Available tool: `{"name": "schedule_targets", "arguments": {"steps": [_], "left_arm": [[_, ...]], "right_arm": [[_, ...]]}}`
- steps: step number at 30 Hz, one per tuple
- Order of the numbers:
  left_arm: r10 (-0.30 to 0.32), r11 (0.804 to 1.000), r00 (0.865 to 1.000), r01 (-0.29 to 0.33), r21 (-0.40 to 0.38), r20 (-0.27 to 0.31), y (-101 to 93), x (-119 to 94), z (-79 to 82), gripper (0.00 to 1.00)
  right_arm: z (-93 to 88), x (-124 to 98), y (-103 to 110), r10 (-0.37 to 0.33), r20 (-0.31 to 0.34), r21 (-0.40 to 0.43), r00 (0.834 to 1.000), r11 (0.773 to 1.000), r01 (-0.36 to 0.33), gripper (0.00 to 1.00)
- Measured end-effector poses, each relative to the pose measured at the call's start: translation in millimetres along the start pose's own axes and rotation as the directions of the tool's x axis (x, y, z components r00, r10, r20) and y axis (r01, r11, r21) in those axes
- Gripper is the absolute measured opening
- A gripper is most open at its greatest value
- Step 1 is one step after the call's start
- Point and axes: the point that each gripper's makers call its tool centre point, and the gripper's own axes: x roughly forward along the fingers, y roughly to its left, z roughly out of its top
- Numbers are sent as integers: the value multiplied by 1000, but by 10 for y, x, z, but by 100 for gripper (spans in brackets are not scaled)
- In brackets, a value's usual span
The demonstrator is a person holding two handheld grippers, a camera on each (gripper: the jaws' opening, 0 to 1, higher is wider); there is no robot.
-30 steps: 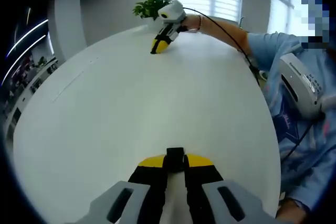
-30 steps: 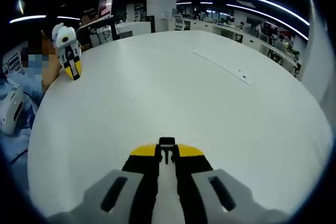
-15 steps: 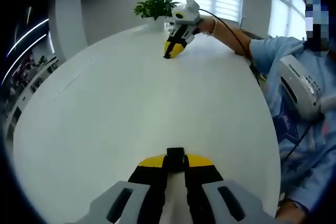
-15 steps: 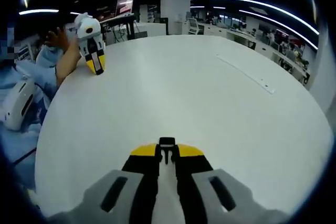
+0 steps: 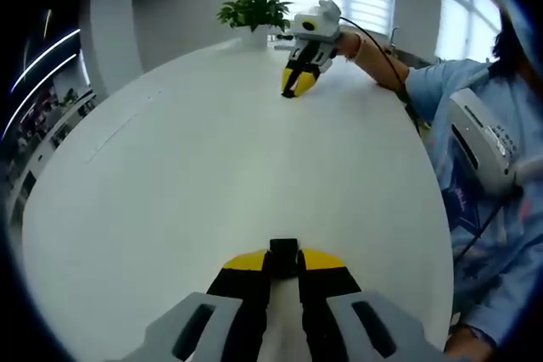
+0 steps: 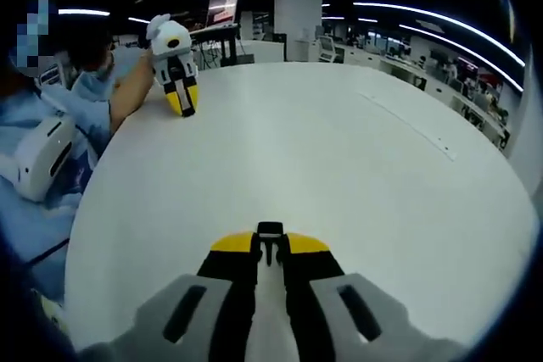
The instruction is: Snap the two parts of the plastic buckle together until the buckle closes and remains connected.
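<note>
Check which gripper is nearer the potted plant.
Right. The right gripper, tips down, is just beside the potted plant at the far edge of the white table. The left gripper, shut on a buckle part, is across the table from the plant.

The left tool (image 5: 283,270) rests low over the bench (image 5: 212,167), jaws closed on a black piece. The right tool (image 6: 270,252) does likewise, the two well apart.

Left tool (image 5: 282,262) and right tool (image 6: 270,247) well apart across the desk (image 5: 212,158), facing each other; potted plant (image 5: 253,11) behind the right tool at the desk's edge.
</note>
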Motion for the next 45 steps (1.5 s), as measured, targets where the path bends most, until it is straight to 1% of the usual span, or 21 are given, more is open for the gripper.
{"name": "schedule_targets", "arguments": {"steps": [2, 5, 8, 11, 14, 20, 23, 30, 39, 40, 42, 43, 44, 45], "left_arm": [[1, 1000, 1000, -1, -1, 0, 2, 3, -4, 12], [1, 1000, 1000, -1, -2, -1, 5, 7, -9, 12], [0, 1000, 1000, 0, -2, -1, 5, 12, -12, 12], [-2, 1000, 1000, 2, -4, 1, 3, 18, -14, 12], [-3, 1000, 1000, 3, -1, 4, 0, 37, 3, 12], [-2, 1000, 1000, 2, 5, 2, -33, 63, 8, 12], [-7, 1000, 1000, 7, 9, 5, -56, 90, 24, 12], [-14, 1000, 1000, 14, 18, 9, -70, 109, 51, 12], [-21, 1000, 1000, 21, 17, 15, -104, 102, 35, 12], [-22, 1000, 1000, 21, 18, 16, -101, 98, 34, 12], [-22, 1000, 1000, 22, 17, 16, -105, 97, 33, 12], [-23, 1000, 1000, 22, 17, 17, -107, 96, 33, 12], [-23, 1000, 1000, 22, 17, 17, -108, 96, 33, 12], [-22, 1000, 1000, 22, 17, 17, -111, 97, 32, 12]], "right_arm": [[11, -2, 29, 4, -6, -2, 1000, 1000, -4, 12], [12, 28, -2, 13, -13, -8, 1000, 1000, -13, 12], [24, 51, 45, 33, -14, -20, 999, 999, -33, 12], [18, 77, 39, 42, -29, -33, 999, 999, -43, 12], [11, 101, 106, 75, -44, -56, 996, 995, -77, 12], [12, 128, 179, 92, -59, -79, 994, 992, -96, 12], [24, 148, 211, 113, -60, -91, 992, 989, -118, 12], [44, 200, 245, 117, -64, -98, 991, 988, -123, 12], [94, 244, 390, 147, -60, -131, 987, 979, -154, 12], [104, 252, 391, 149, -62, -131, 987, 979, -156, 13], [120, 256, 316, 109, -59, -113, 992, 987, -115, 19], [129, 253, 263, 76, -54, -109, 996, 991, -82, 25], [125, 244, 237, 61, -55, -103, 997, 992, -66, 28], [126, 242, 239, 63, -54, -101, 997, 992, -69, 29]]}}
